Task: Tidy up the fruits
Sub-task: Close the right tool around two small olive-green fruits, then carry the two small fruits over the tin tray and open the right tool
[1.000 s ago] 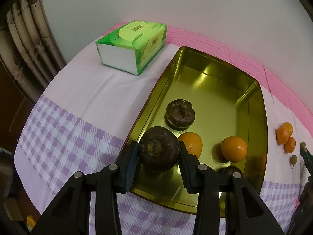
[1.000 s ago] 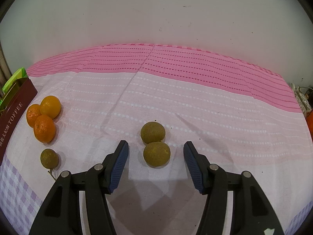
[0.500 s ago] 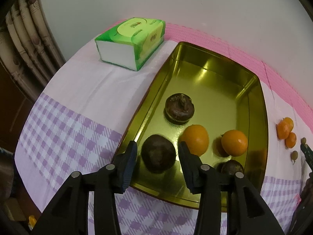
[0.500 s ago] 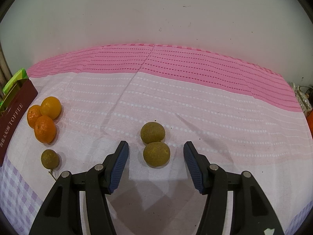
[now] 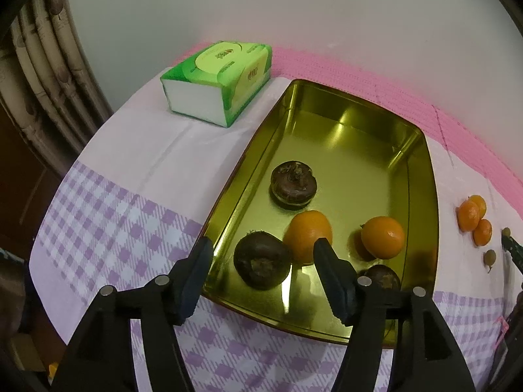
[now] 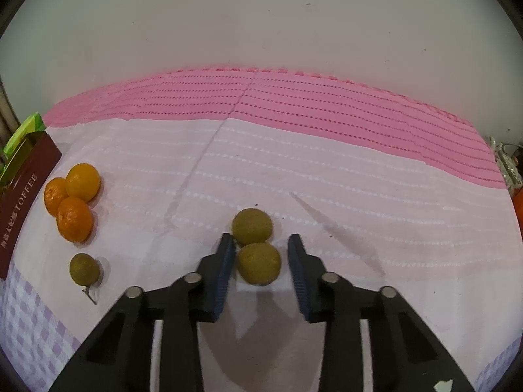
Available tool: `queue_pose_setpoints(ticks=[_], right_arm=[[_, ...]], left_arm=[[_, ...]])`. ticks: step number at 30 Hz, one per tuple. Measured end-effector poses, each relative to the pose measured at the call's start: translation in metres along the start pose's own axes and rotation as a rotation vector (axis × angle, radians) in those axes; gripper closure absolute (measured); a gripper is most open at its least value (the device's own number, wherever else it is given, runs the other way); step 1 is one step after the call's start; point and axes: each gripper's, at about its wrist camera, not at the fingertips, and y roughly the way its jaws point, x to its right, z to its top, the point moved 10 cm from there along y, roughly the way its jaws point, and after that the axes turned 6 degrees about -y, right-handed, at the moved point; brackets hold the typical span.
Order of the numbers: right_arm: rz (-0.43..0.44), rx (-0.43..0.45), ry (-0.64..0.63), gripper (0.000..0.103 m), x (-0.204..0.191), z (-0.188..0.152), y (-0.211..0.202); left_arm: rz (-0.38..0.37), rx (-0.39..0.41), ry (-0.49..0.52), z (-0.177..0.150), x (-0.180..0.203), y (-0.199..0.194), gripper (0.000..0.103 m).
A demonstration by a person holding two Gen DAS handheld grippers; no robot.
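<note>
Because the right gripper [image 6: 260, 263] brackets the nearer green fruit [image 6: 259, 264] with jaws apart and not yet touching, closing could knock the farther green fruit [image 6: 252, 227], touching it at 12 o'clock, and roll it off. At 10 o'clock lie three small oranges [image 6: 72, 201]. The left gripper [image 5: 263, 263] hangs open above the dark fruit [image 5: 261, 260] resting in the gold tin [image 5: 421, 170], tilted down over its near rim.

Looks like a home. Cloth-covered table [image 5: 137, 150] against a plain wall [image 6: 261, 26], with tissue pack [image 5: 217, 78], toffee tin [image 5: 421, 196] and curtain [image 5: 42, 65].
</note>
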Motion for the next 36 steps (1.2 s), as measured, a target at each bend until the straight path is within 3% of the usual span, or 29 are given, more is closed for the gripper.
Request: queue_pose_setpoints(ticks=[6, 12, 17, 23, 25, 27, 31, 36], right_arm=[[-0.026, -0.036, 0.004, 0.079, -0.003, -0.002, -0.002], [-0.052, -0.046, -0.001, 0.079, -0.014, 0.003, -0.011], [-0.004, -0.023, -0.038, 0.079, -0.048, 0.023, -0.028], [0.123, 0.027, -0.116, 0.079, -0.132, 0.056, -0.049], [0.185, 0.036, -0.144, 0.079, -0.168, 0.067, -0.053], [0.229, 0.043, -0.168, 0.079, -0.198, 0.076, -0.057], [0.307, 0.069, -0.251, 0.079, -0.267, 0.1, -0.063], [0.341, 0.06, -0.373, 0.079, -0.334, 0.114, -0.047]], left_arm=[[-0.023, 0.043, -0.014, 0.005, -0.001, -0.007, 0.038], [-0.05, 0.024, -0.033, -0.001, -0.003, -0.005, 0.038], [-0.061, 0.027, -0.028, -0.002, -0.001, -0.006, 0.037], [-0.045, 0.014, -0.035, -0.004, -0.002, -0.01, 0.03], [-0.026, 0.034, -0.023, -0.002, 0.0, -0.015, 0.019], [-0.017, 0.065, -0.01, 0.002, 0.001, -0.022, 0.015], [-0.064, 0.108, -0.028, 0.012, 0.001, -0.034, 0.014], [-0.048, 0.135, -0.119, 0.026, -0.025, -0.035, 0.014]])
